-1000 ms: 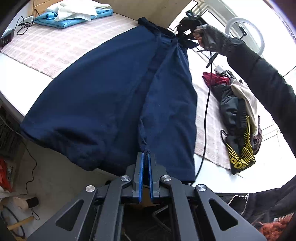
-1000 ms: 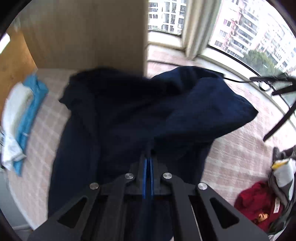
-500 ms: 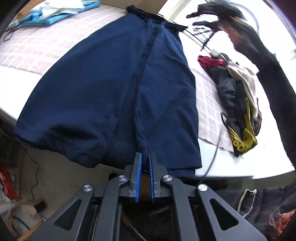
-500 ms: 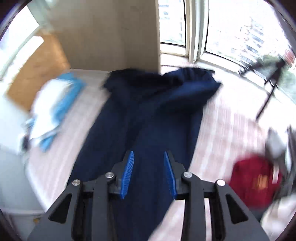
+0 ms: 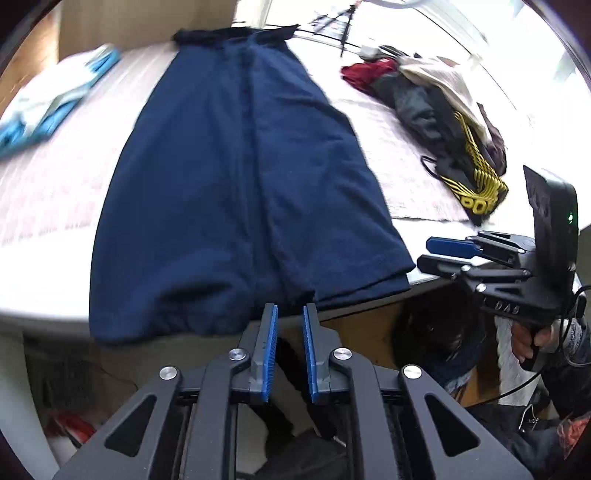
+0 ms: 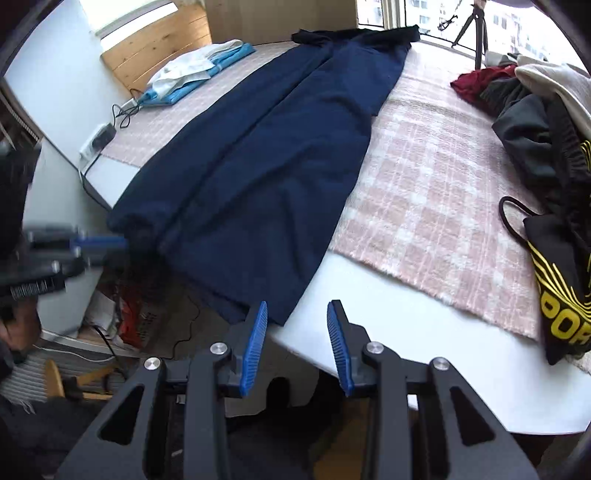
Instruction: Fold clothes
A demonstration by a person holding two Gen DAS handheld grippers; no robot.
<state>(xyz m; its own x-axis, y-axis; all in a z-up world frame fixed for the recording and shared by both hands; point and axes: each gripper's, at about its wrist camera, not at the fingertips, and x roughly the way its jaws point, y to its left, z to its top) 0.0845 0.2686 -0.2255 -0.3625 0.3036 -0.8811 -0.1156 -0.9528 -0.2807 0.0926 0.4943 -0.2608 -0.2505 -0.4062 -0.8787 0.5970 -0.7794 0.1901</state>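
Navy blue trousers (image 5: 240, 166) lie flat and lengthwise on the table, waistband at the far end and hems hanging over the near edge. My left gripper (image 5: 290, 308) sits just below the hems. Its jaws are opening, a narrow gap shows, and no cloth is between them. In the right wrist view the trousers (image 6: 277, 147) run diagonally, and my right gripper (image 6: 295, 314) stands open and empty at the near hem corner by the table edge. Each gripper shows in the other's view: the right gripper (image 5: 436, 254) off the trousers' right hem, the left gripper (image 6: 107, 242) blurred at the left.
A pink checked blanket (image 6: 424, 184) covers the white table (image 6: 369, 343). A heap of unfolded clothes (image 6: 535, 110) lies at the right. Folded blue and white garments (image 6: 192, 70) sit at the far left, with a power strip and cables (image 6: 98, 138) nearby. A tripod (image 6: 472, 22) stands by the window.
My right gripper let go of the waistband at the far end, opened, and swung back to the near edge. My left gripper's jaws parted off the hem and the wrist rolled. The trousers now lie flat.
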